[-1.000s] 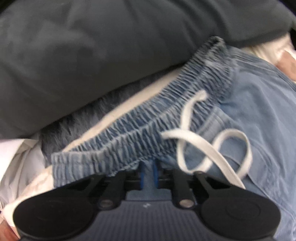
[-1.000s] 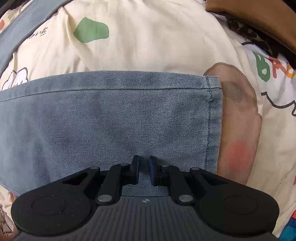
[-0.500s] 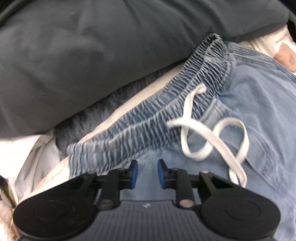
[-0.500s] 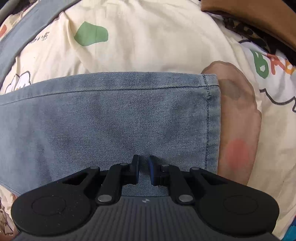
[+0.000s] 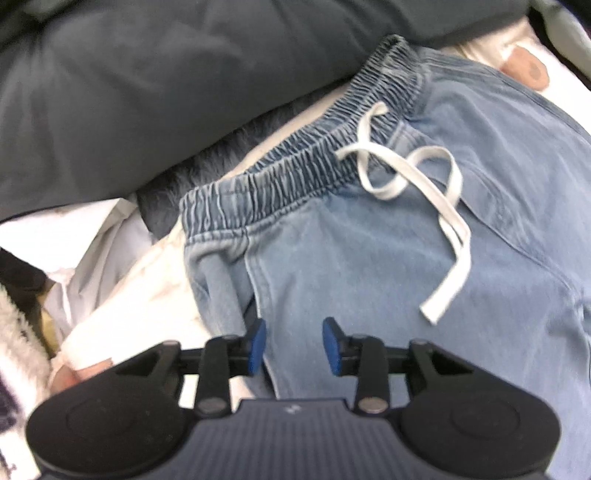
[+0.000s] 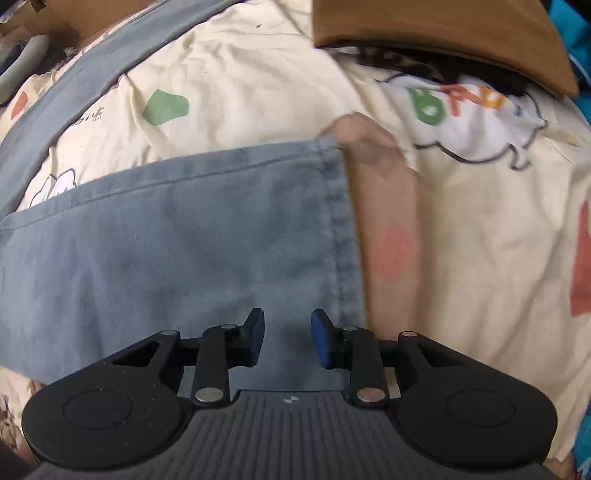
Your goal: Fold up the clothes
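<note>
1. You are working in a home bedroom, on a bed: the cream cartoon-print sheet point(image 6: 258, 66) with coloured letters and shapes covers the whole area beneath you.
2. A large dark grey pillow point(image 5: 147, 92) lies at the far left, with a fuzzy grey fabric point(image 5: 221, 158) tucked just beneath its edge.
3. Loose laundry is spread about: light-blue denim trousers point(image 5: 406, 277) on the sheet, and a brown garment point(image 6: 443, 33) at the far right.

both hand-held grippers point(image 5: 293, 345) point(image 6: 288, 341) opening, jeans point(image 5: 369, 277) released
</note>
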{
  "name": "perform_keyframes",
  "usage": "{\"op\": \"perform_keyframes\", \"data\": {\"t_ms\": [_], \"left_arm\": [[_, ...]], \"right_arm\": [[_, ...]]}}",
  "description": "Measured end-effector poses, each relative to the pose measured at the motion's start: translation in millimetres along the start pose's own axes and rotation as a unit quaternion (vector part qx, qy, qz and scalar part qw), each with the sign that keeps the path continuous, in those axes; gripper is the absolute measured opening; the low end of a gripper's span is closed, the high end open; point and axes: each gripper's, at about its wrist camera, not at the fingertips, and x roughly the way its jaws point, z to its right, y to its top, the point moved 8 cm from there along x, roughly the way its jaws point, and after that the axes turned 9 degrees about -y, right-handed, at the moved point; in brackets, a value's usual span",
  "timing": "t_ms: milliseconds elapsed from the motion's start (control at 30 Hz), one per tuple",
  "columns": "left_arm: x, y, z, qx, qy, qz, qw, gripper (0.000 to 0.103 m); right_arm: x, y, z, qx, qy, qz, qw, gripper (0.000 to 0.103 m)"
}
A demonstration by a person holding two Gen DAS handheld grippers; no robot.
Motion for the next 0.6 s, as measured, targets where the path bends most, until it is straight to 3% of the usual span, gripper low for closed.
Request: {"op": "perform_keyframes", "data": {"t_ms": [433,533,600], "left_arm": [[-39.3,-33.1,11.0,0.017,-0.016,-0.009,0.9997,0.041],[-45.1,-39.4,13.5,0.023,-0.015,-0.008,0.9996,0.042],[-46.2,-44.3,14.5,0.027,-0.013,-0.010,0.9995,0.042]], "right_arm": [[24.7,-56.5,33.1,0.045,0.035,-0.052,0.997,0.040],[29.6,-62.9,36.7,0.079,0.065,-0.062,0.993,0.051],[35.5,-69.3,36.5,0.093,0.083,-0.078,0.989,0.051]]}}
